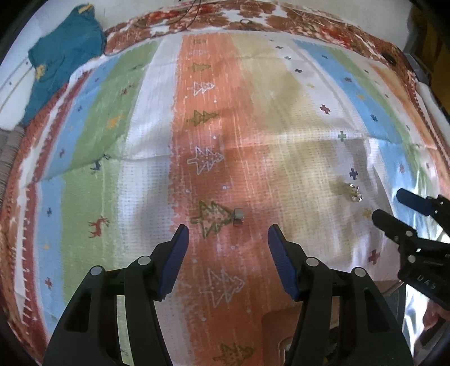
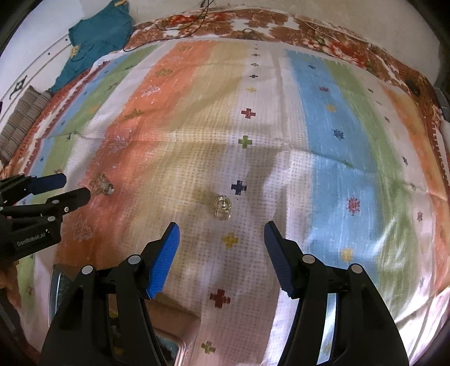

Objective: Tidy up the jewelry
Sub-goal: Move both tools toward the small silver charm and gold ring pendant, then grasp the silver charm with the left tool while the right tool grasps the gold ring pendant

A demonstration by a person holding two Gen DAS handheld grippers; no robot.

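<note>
A small silver ring [image 1: 238, 217] lies on the orange stripe of the cloth, just ahead of my open left gripper [image 1: 228, 231]; it also shows in the right wrist view [image 2: 105, 187]. A pair of clear, glittery rings [image 2: 222, 208] lies on the white stripe, just ahead of my open right gripper [image 2: 220, 229]; the pair also shows in the left wrist view [image 1: 354, 192]. Both grippers are empty. The right gripper [image 1: 389, 205] shows at the right of the left wrist view; the left gripper [image 2: 76, 185] shows at the left of the right wrist view.
A striped patterned cloth [image 1: 253, 126] covers a bed. A teal garment [image 1: 62, 59] lies at the far left. A metal-rimmed tray or box [image 2: 56, 284] sits under the grippers at the near edge, partly hidden. A dark cable [image 2: 174, 25] lies at the far edge.
</note>
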